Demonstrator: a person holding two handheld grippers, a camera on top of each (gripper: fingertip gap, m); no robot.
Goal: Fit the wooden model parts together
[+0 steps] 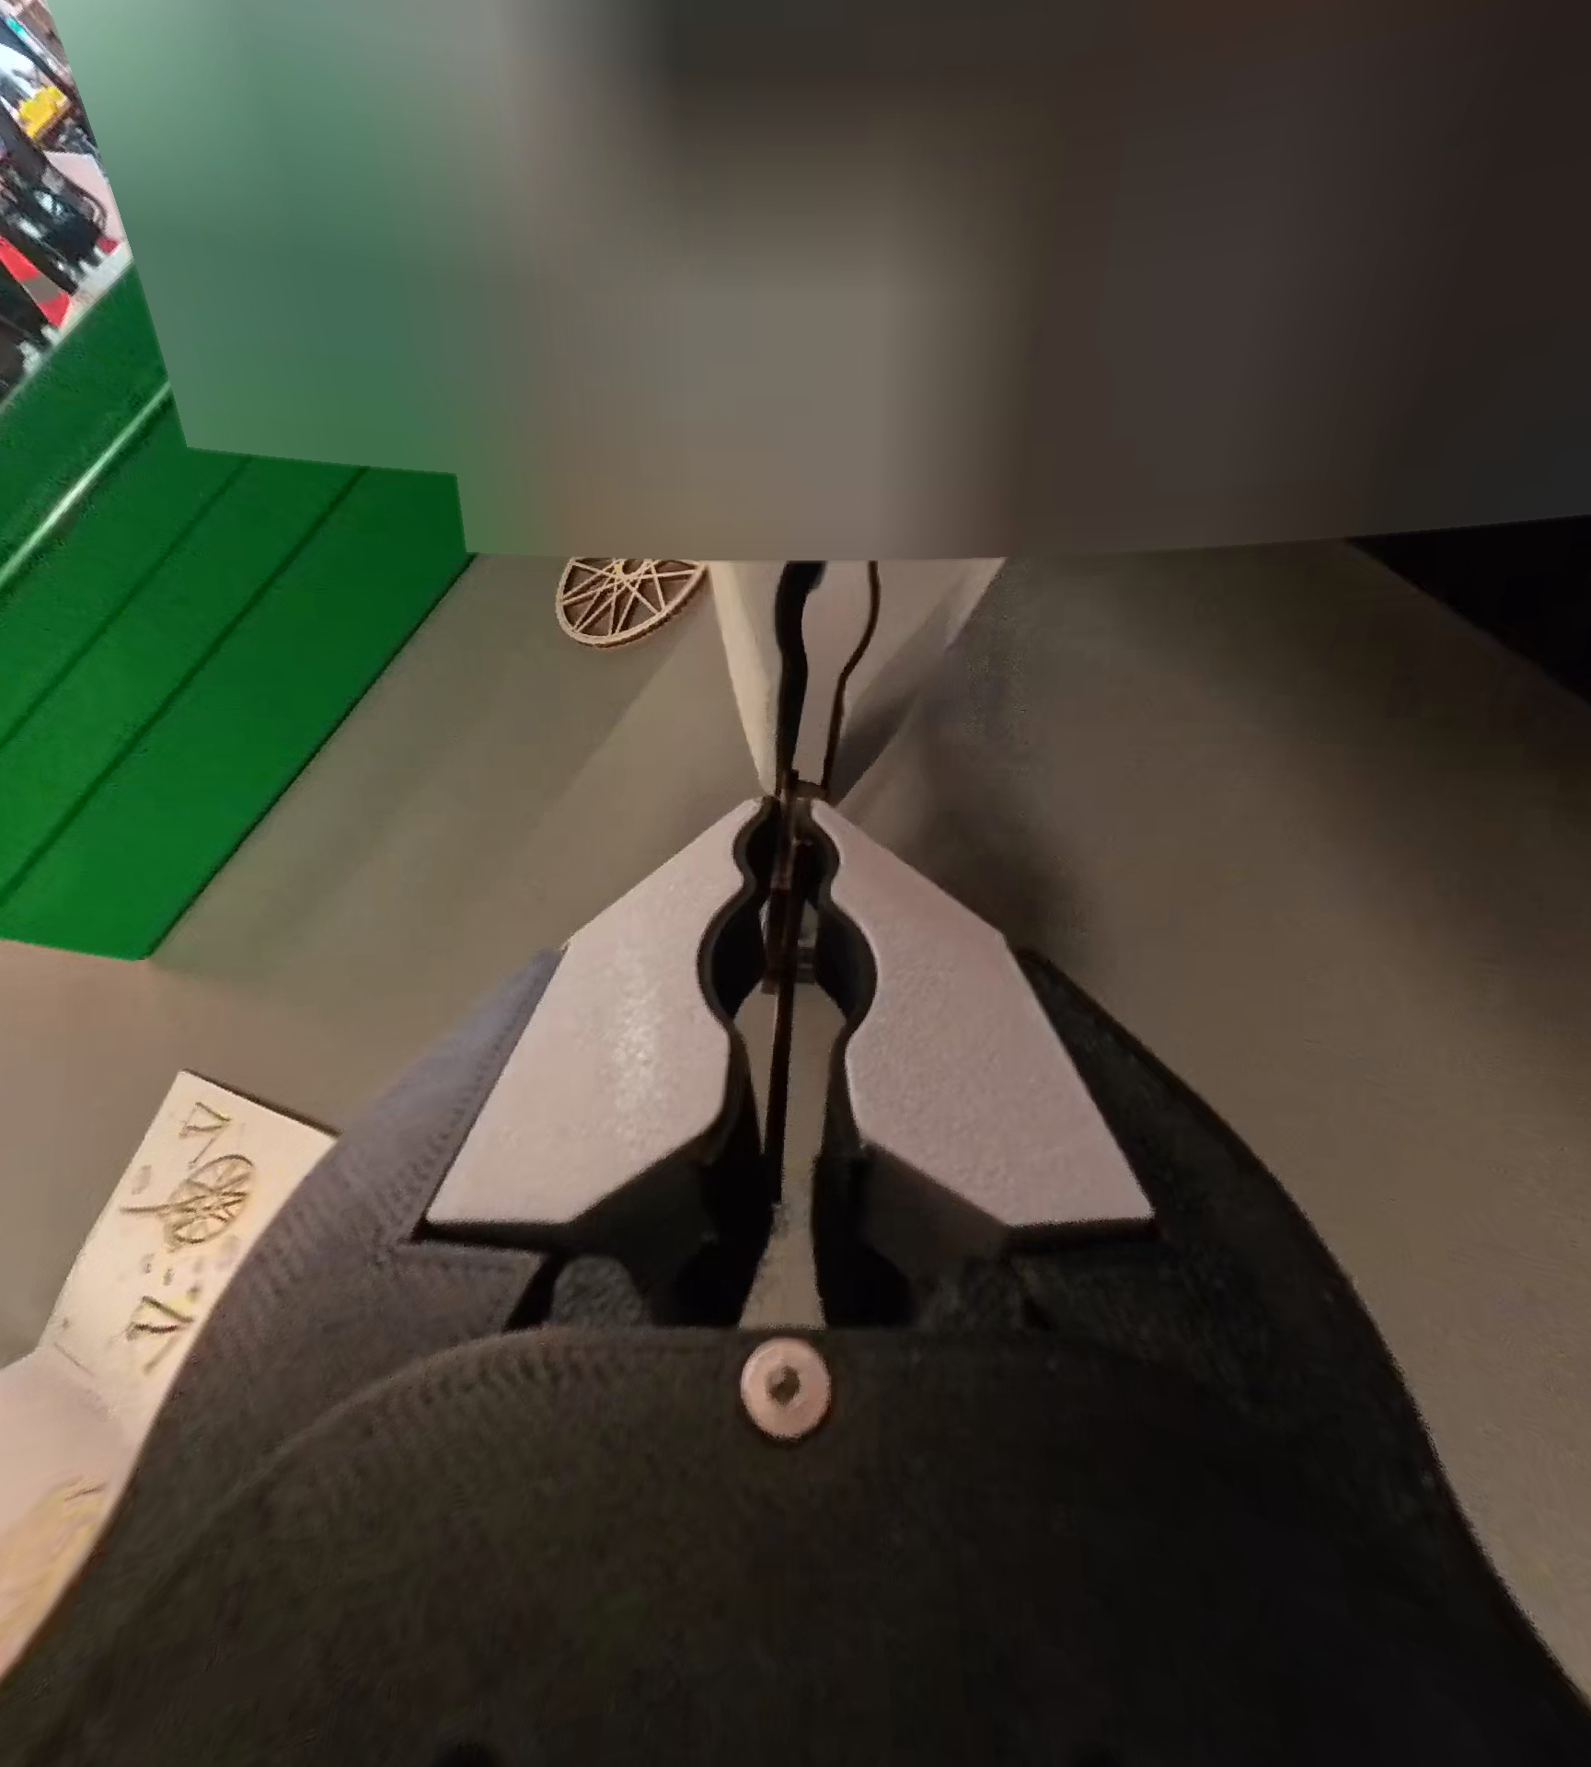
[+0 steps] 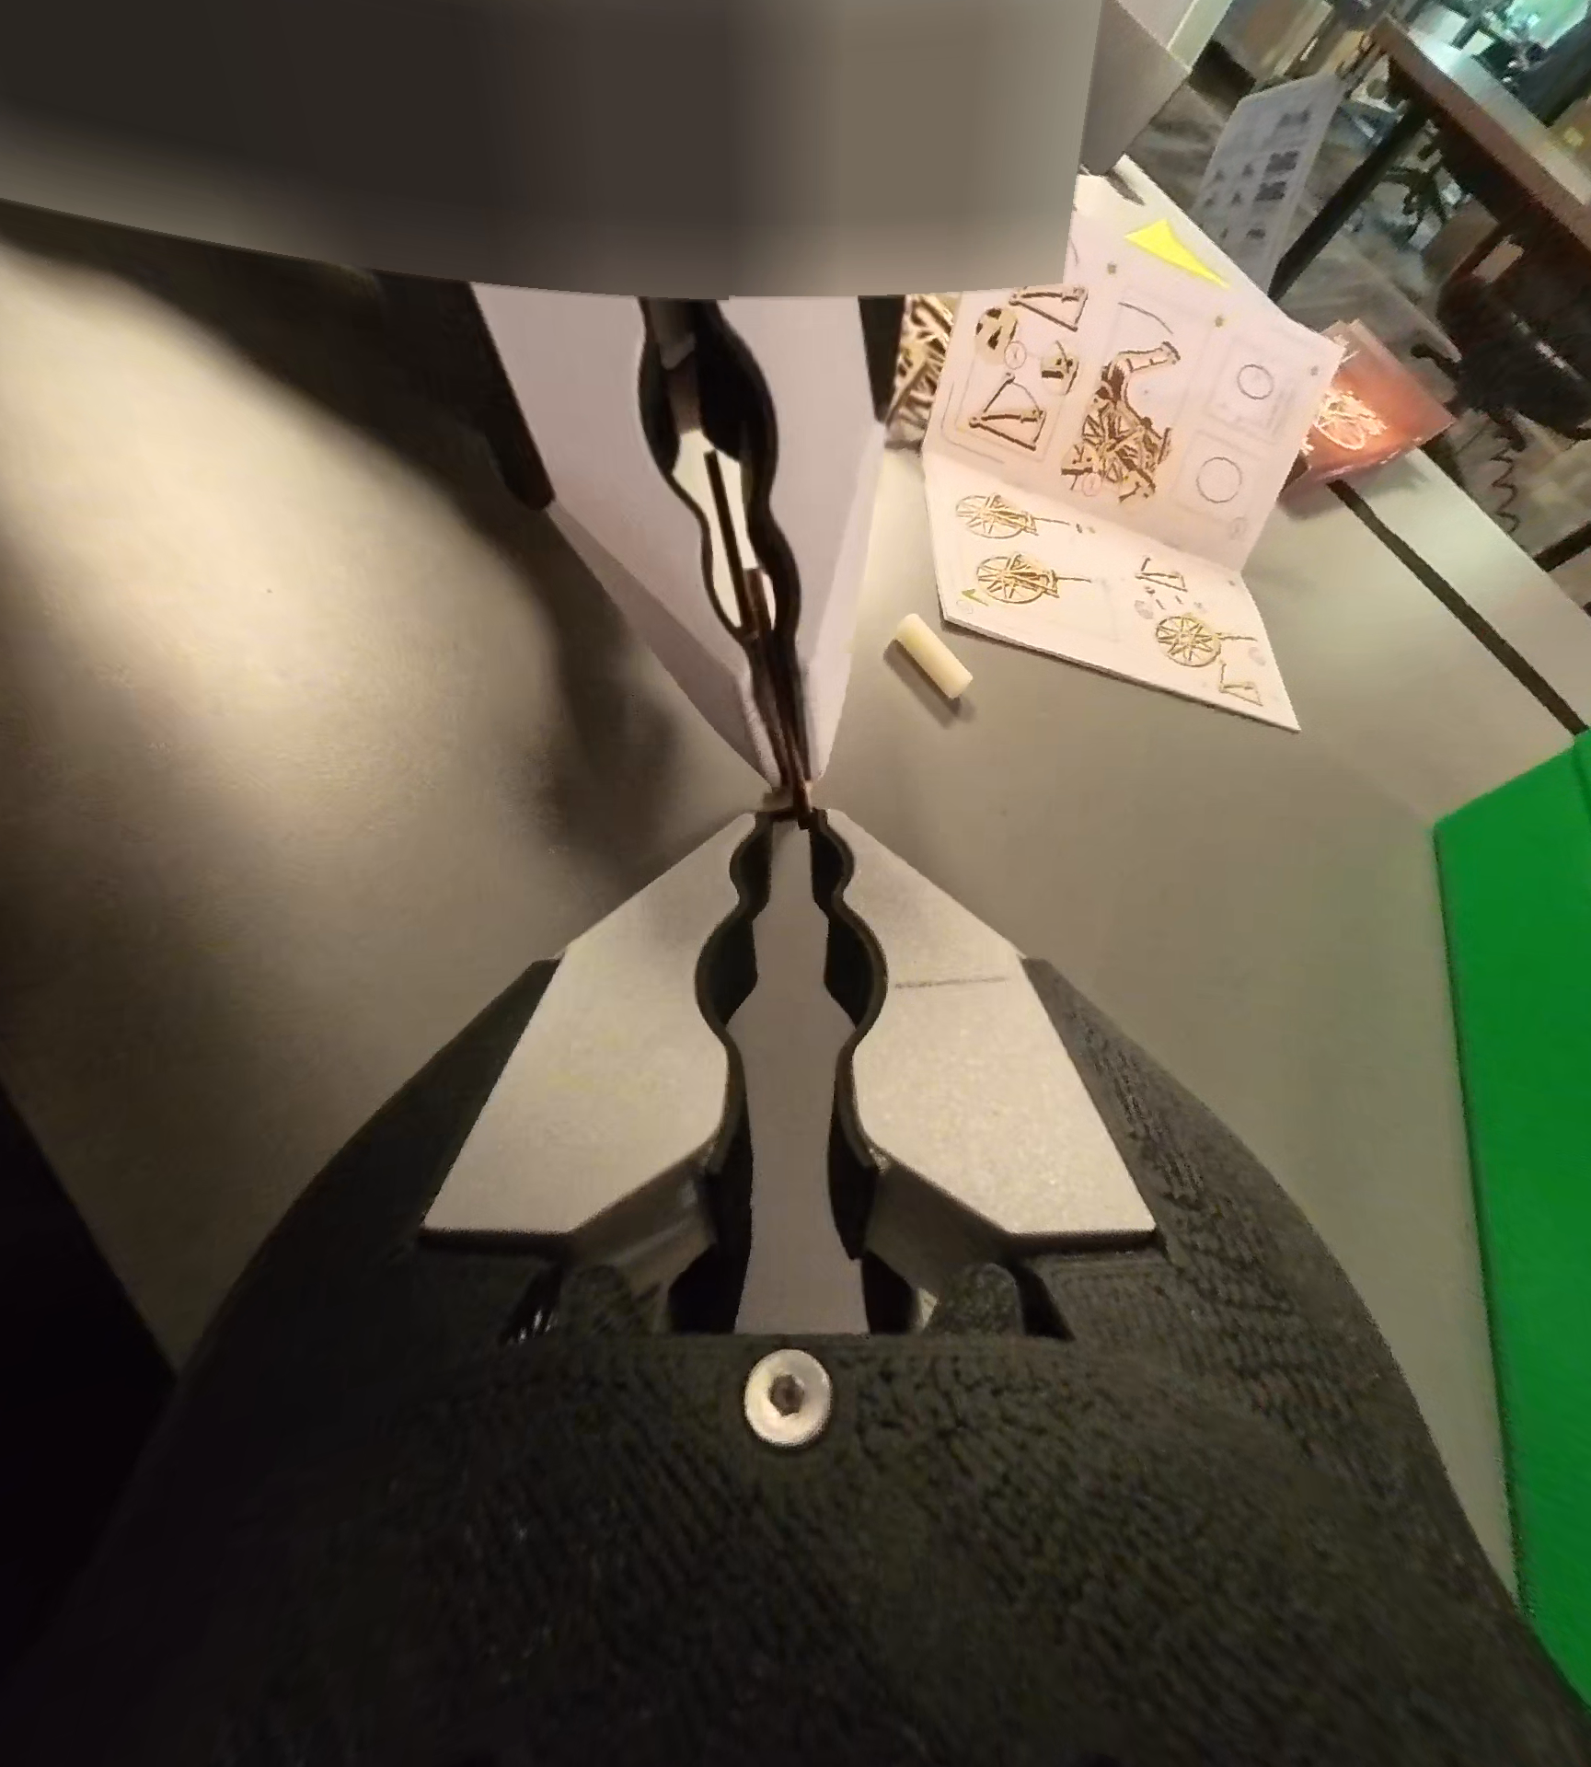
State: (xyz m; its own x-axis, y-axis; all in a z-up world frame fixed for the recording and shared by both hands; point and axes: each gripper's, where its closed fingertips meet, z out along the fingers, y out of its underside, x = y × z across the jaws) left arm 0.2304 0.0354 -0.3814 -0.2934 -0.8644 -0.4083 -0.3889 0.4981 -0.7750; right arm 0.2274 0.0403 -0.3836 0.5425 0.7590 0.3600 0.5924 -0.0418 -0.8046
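Observation:
My left gripper (image 1: pixel 786 805) is shut on a thin flat wooden part (image 1: pixel 780 1004), seen edge-on between its grey fingers. My right gripper (image 2: pixel 789 818) faces it tip to tip and is shut on the small end of a wooden part (image 2: pixel 801 805) at its fingertips. In the right wrist view the left gripper (image 2: pixel 777 755) comes in from above with its wooden strip (image 2: pixel 753 593). In the left wrist view the right gripper (image 1: pixel 796 765) shows beyond my tips. The two parts meet where the tips touch. How they join is hidden.
A spoked wooden wheel (image 1: pixel 629 602) lies on the grey table (image 2: pixel 1154 908). An open instruction booklet (image 2: pixel 1107 535) stands at the right, with a small white cylinder (image 2: pixel 927 663) beside it and more wooden parts (image 2: pixel 915 373) behind. A green mat (image 2: pixel 1556 1052) lies at the table's side.

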